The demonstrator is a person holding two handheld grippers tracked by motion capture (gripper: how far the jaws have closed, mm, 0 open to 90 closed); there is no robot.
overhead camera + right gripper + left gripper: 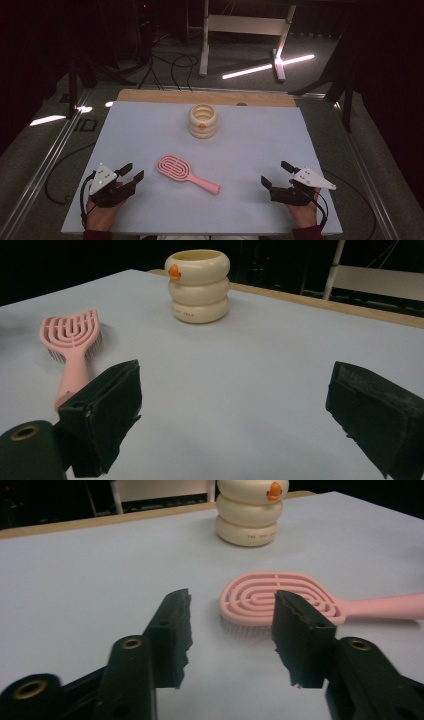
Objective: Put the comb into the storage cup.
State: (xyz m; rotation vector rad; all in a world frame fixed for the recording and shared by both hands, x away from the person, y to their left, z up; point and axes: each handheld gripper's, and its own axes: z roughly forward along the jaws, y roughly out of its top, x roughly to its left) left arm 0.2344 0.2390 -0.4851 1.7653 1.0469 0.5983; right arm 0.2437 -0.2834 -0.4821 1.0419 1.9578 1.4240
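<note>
my left gripper open, empty | my right gripper open, empty | hairbrush flat between them, head nearer left, handle toward right | left closer

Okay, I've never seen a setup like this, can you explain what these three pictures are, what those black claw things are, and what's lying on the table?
A person sits at a table with a pale blue top and holds a hand-operated two-jaw tool in each hand. The left gripper and the right gripper are those black claws; no robot arm is involved.

The high view looks down from above the person's side, so the hands come in from the bottom. Each of the other two pictures comes from a camera riding on one gripper, looking out along its own black jaws.

On the table lie a pink hairbrush, bristles down, and farther back a cream-coloured cup shaped like stacked rings, with a small orange mark on its side.

Nothing is held. Both grippers stand open, on either side of the brush, touching neither thing.
</note>
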